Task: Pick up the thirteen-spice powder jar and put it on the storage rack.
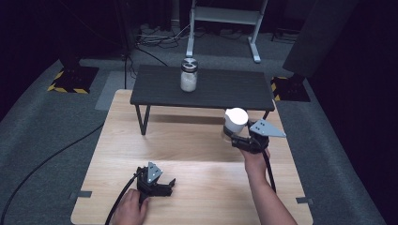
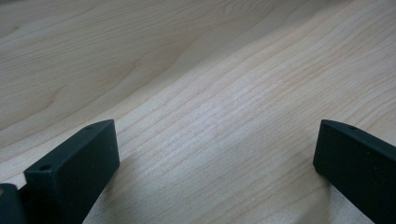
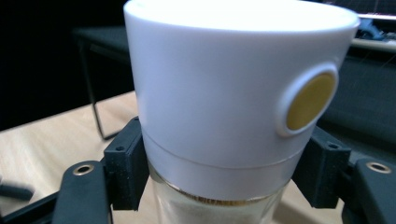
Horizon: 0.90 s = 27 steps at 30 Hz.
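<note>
High view: the light wooden table (image 1: 187, 154) spreads across the middle, and on its far part stands a low black shelf (image 1: 202, 88) on thin legs. A glass jar (image 1: 188, 75) with a metal lid and white contents stands upright on that shelf, well apart from both grippers.

Near the table's right side, just in front of the shelf's right end, is the white-capped dispenser (image 1: 235, 122). It stands upright, its long axis vertical and its broad white cap on top. In the right gripper view the dispenser (image 3: 233, 107) has a round yellow button on the right of its cap and a clear glass body below, with pale powder inside. The right gripper (image 1: 240, 139) reaches it from the near side, and its two black jaws are closed against the dispenser at either side, at the seam where cap meets glass.

The left gripper (image 1: 164, 185) lies low over the near-left part of the table, held by a hand (image 1: 131, 211) at the bottom edge. In the left gripper view its jaws are spread wide over bare wood grain, with nothing between them.
</note>
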Each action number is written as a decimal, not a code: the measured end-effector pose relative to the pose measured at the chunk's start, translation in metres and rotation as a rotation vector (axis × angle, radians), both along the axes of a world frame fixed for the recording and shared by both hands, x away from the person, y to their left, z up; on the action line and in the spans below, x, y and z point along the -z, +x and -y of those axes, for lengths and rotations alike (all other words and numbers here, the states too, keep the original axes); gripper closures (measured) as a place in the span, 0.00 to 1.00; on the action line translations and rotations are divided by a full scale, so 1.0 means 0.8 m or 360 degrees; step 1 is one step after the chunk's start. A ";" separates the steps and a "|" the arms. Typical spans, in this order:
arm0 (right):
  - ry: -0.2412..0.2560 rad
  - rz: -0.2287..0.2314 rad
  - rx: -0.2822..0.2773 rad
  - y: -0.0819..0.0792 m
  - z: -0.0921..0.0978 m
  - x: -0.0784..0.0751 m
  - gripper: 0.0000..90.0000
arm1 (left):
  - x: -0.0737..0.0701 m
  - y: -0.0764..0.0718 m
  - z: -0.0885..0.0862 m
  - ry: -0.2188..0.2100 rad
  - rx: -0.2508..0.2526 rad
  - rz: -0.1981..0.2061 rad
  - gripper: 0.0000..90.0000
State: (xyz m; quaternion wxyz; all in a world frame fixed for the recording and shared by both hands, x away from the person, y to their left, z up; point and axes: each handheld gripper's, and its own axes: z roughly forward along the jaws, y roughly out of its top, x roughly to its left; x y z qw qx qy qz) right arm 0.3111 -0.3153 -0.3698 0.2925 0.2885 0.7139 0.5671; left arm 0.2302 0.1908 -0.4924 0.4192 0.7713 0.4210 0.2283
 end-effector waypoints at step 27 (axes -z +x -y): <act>0.0027 -0.0034 0.0347 0.133 -0.075 -0.114 0.33 | 0.000 0.000 0.000 -0.0004 -0.0002 -0.0001 0.00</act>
